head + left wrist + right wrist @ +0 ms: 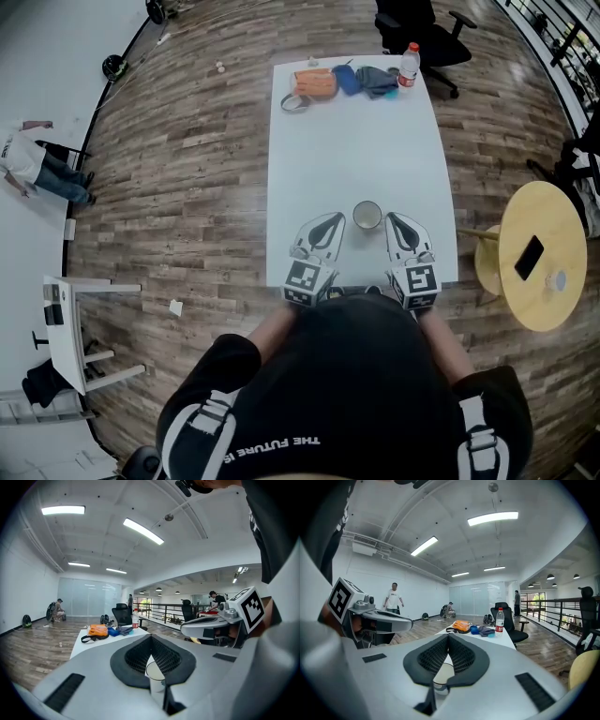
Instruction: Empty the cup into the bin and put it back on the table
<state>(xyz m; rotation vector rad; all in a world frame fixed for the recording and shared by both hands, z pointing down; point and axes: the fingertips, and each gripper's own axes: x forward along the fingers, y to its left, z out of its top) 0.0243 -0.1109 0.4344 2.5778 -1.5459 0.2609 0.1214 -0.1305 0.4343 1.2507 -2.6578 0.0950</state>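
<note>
Indoors, a white table (356, 159) (cup (367, 215) aboard) stands on plank floor (187, 169).

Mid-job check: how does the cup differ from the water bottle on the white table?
The cup is short, white and open-topped; the bottle is taller and clear, with a red cap. The cup stands near the table's near edge; the bottle stands at its far end. Both stand upright on the same table.
</note>
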